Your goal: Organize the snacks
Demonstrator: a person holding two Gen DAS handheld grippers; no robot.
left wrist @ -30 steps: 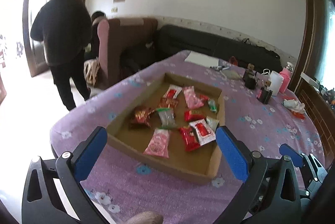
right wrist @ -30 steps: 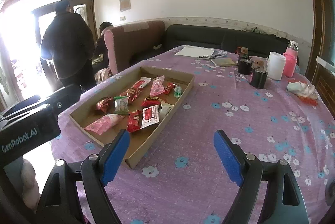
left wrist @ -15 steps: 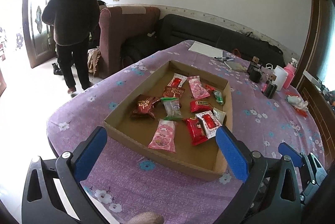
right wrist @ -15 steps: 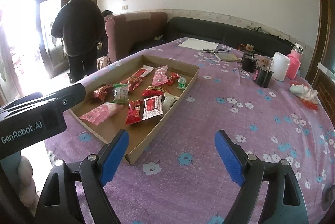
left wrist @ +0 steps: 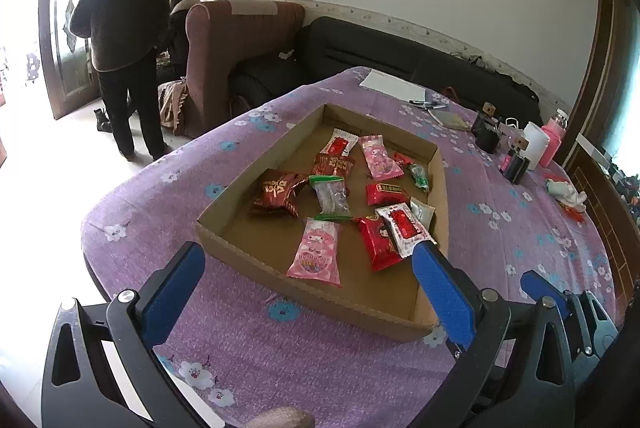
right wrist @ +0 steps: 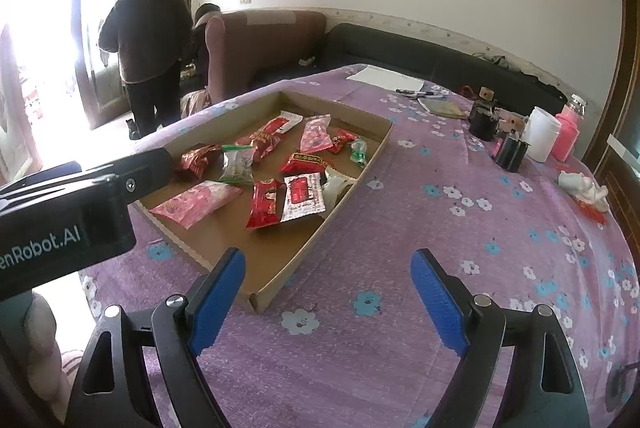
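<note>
A shallow cardboard tray [left wrist: 224,234] [right wrist: 316,248] lies on the purple flowered tablecloth and holds several wrapped snacks. Among them are a pink packet [left wrist: 317,253] [right wrist: 198,202] near the front, red packets [left wrist: 378,242] [right wrist: 266,202], a dark red bag [left wrist: 277,193] and a clear green-edged packet [left wrist: 330,197] [right wrist: 237,164]. My left gripper [left wrist: 308,282] hovers open over the tray's near edge, nothing between its blue pads. My right gripper [right wrist: 328,288] is open above the cloth at the tray's near right corner, also empty. The left gripper's black body [right wrist: 68,212] shows at the right view's left edge.
At the table's far right stand a white cup [right wrist: 541,133], a pink bottle [right wrist: 567,130], black holders [right wrist: 510,153] and a crumpled tissue [right wrist: 582,186]. Papers and pens [right wrist: 386,78] lie at the far edge. A person [left wrist: 122,40] stands by the door, beside a brown armchair [left wrist: 236,44].
Both views have shifted a little, and the tray now sits slightly nearer and more central. The standing person has stepped toward the door. Both grippers stay open and empty.
</note>
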